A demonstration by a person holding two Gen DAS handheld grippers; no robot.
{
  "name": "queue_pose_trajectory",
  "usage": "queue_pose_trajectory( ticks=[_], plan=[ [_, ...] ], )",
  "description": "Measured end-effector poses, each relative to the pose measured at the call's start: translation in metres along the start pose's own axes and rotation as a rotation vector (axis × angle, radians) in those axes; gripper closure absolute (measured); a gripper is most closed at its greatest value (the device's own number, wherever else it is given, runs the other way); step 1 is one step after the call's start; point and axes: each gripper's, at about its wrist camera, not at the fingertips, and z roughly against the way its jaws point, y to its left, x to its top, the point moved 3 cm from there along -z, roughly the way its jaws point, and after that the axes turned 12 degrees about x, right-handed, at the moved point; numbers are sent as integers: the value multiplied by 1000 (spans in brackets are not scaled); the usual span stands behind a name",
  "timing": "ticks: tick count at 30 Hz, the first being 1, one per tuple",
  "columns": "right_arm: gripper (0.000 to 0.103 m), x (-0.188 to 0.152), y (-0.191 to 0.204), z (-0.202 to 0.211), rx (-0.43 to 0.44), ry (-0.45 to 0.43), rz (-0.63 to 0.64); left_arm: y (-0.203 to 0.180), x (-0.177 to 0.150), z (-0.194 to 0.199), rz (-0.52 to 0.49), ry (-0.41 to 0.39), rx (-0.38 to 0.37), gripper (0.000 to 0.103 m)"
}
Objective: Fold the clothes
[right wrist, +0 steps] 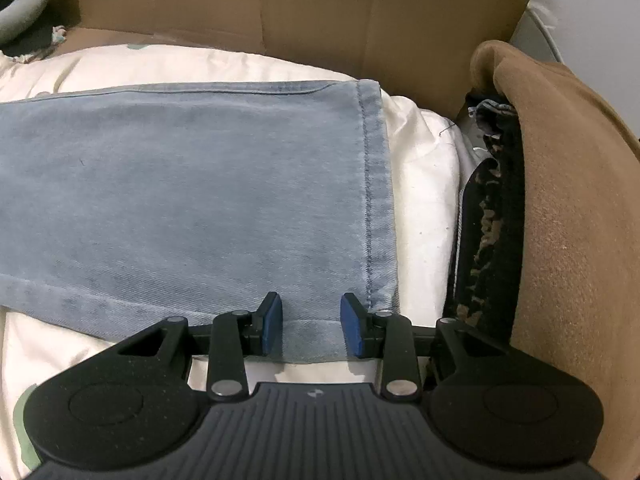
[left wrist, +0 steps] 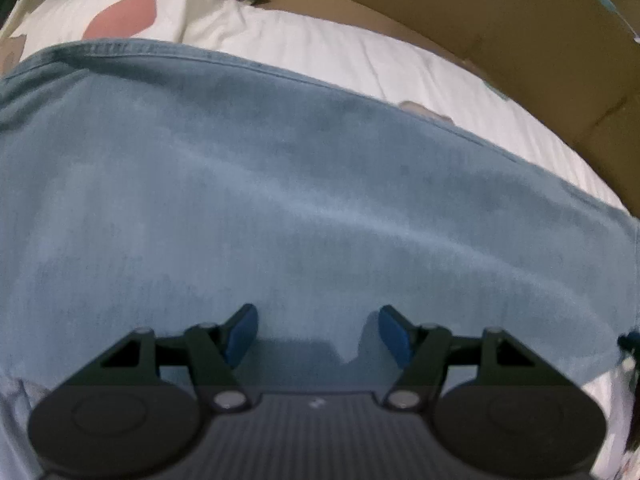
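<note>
Light blue denim jeans [left wrist: 304, 184] lie flat on a white bed and fill most of the left wrist view. My left gripper [left wrist: 317, 316] hovers just above the cloth, pointing steeply down, open, with nothing between its blue pads. In the right wrist view the jeans [right wrist: 192, 184] end in a stitched leg hem [right wrist: 376, 184] at the right. My right gripper [right wrist: 310, 304] stands at the near corner of that hem, open. The denim's near edge lies flat between its blue pads [right wrist: 272, 324], which stand apart from each other and do not pinch it.
White bedding [right wrist: 424, 200] with a pink-patterned pillow [left wrist: 124, 16] lies under the jeans. Cardboard panels [right wrist: 360, 12] stand along the far side of the bed. A brown garment [right wrist: 572, 220] over dark patterned cloth [right wrist: 496, 216] is piled at the right.
</note>
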Motion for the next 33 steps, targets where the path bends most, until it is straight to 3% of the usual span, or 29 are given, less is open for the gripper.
queue_pose_trajectory(
  ticks=[6,10,11,12,13,15,18,25,29,33],
  plan=[
    [65,5,-3,-4,-35,32,23,-7,-26,7,-62,-33,18,34],
    [69,12,4,-3,-119,67,20,-10,-42,9,-138,-42,56,35],
    [71,14,6,-2,-144,74,23,-9,-45,10,-145,-42,60,39],
    [70,17,7,-2,-159,77,24,-5,-44,14,-133,-50,54,48],
    [71,19,8,2,-136,62,13,0,-44,18,-120,-61,45,55],
    [71,24,8,9,-92,22,13,13,-40,27,-99,-104,26,55],
    [70,30,7,17,-33,-31,-7,38,-25,38,-72,-164,58,54],
    [70,42,17,14,92,-115,-100,91,23,32,-3,-202,124,52],
    [70,52,35,-3,124,-119,-99,85,43,26,-7,-218,90,52],
    [69,65,48,-19,145,-137,-91,47,54,15,-67,-235,43,50]
  ],
)
